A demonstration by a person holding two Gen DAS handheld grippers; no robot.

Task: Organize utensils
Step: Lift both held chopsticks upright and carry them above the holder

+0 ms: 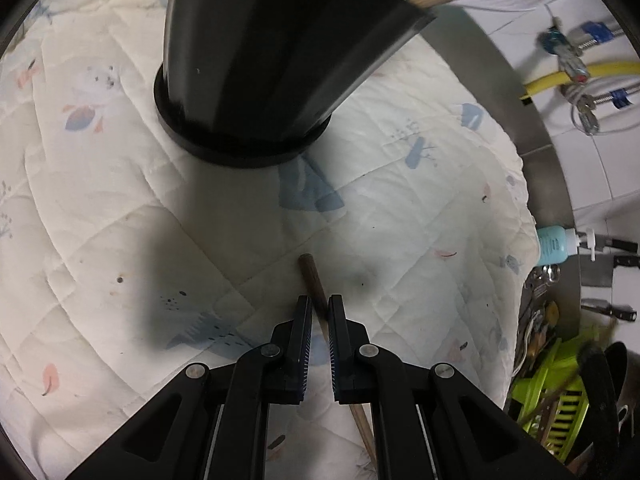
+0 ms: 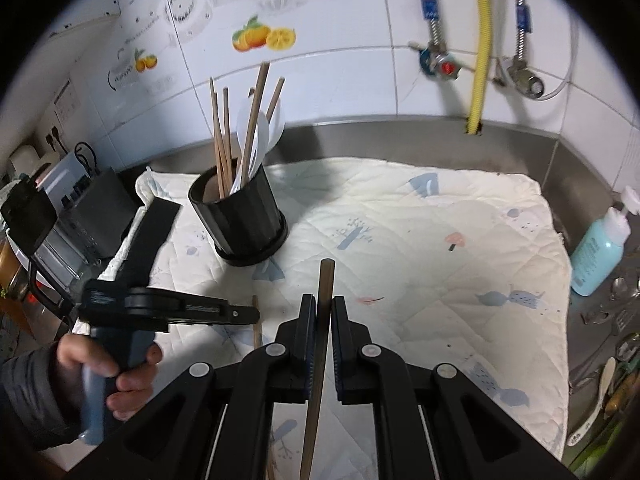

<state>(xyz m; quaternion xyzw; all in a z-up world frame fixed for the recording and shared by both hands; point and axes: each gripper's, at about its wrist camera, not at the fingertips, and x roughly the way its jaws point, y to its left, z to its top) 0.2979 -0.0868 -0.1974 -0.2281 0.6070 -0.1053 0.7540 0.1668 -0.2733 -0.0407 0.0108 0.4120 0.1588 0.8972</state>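
Observation:
A black utensil holder (image 2: 240, 220) stands on the quilted mat (image 2: 420, 248) at the back left, with several wooden chopsticks (image 2: 256, 120) and white spoons in it. It looms large in the left wrist view (image 1: 256, 60). My left gripper (image 1: 319, 304) is shut on a brown chopstick (image 1: 310, 276) low over the mat, just in front of the holder. It also shows in the right wrist view (image 2: 248, 314), with its chopstick (image 2: 255, 324). My right gripper (image 2: 324, 304) is shut on a dark chopstick (image 2: 325, 280), right of the left gripper.
A blue soap bottle (image 2: 600, 252) stands at the mat's right edge, by spoons in the sink area (image 2: 600, 392). A green rack (image 1: 560, 392) with utensils is at the right. Pipes and a yellow hose (image 2: 480, 40) run down the tiled wall. Appliances stand at the left.

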